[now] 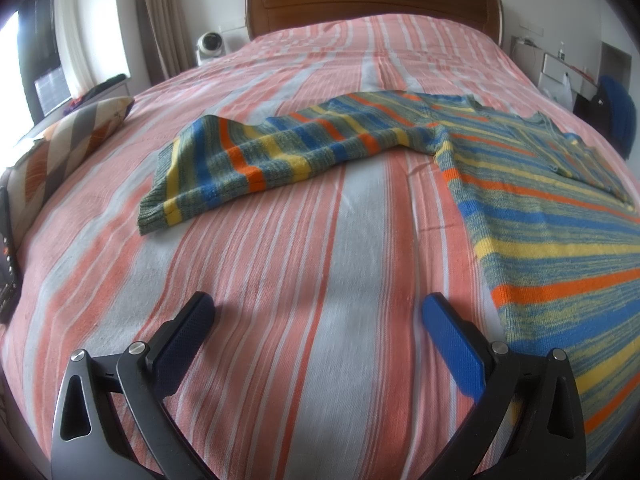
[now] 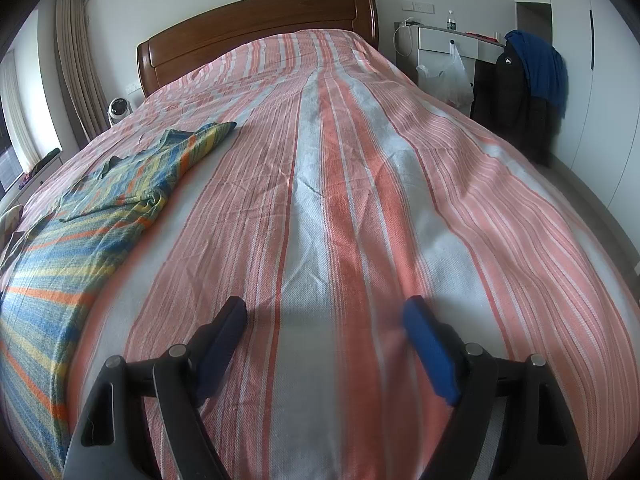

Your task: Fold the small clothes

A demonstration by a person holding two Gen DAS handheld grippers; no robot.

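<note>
Left wrist view cuts off the striped sweater (image 1: 540, 208) rightward.

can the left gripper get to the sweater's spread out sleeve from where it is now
Probably yes. The left gripper is open over bare bedspread, and the striped sweater's sleeve lies flat straight ahead with nothing between them. The patterned pillow sits off to the side, out of the path.
</note>
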